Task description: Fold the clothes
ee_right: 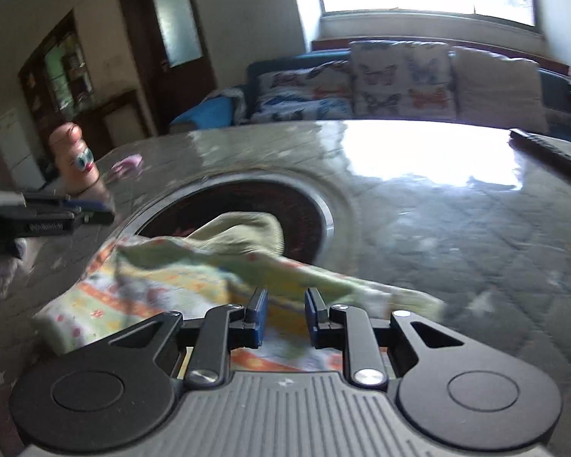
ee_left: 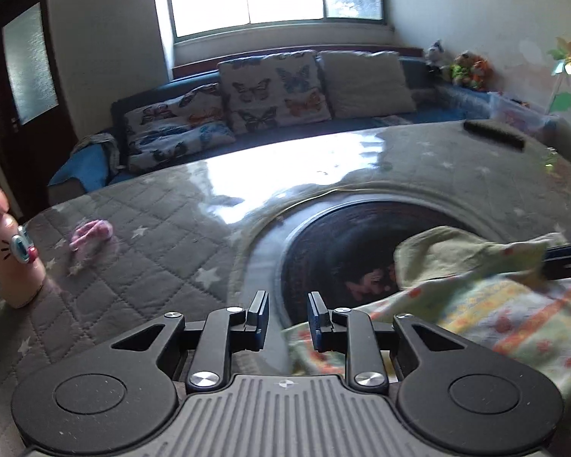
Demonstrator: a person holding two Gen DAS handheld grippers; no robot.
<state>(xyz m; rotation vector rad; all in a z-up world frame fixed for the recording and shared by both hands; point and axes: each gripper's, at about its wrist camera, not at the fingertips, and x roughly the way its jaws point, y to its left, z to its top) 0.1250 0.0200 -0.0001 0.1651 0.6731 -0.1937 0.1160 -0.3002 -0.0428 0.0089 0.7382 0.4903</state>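
A pale green cloth (ee_left: 476,304) with orange and yellow print lies partly folded on the table, one flap raised over the dark round inset (ee_left: 342,251). In the left wrist view my left gripper (ee_left: 287,306) stands open at the cloth's left edge. Nothing is between its fingers, and the right finger (ee_left: 318,320) sits over the hem. My right gripper (ee_right: 283,304) hovers over the cloth (ee_right: 194,278) with a clear gap between the pads; fabric shows below and beyond the gap. It also shows at the right edge (ee_left: 567,259), by the raised flap. The left gripper (ee_right: 91,213) appears at the left.
The table (ee_left: 152,266) has a grey quilted star cover under glossy film. A pink bottle (ee_left: 7,251) and a small pink cloth (ee_left: 91,234) sit at the left. A black bar-shaped object (ee_left: 495,133) lies at the far right. A sofa (ee_left: 270,95) with cushions stands behind.
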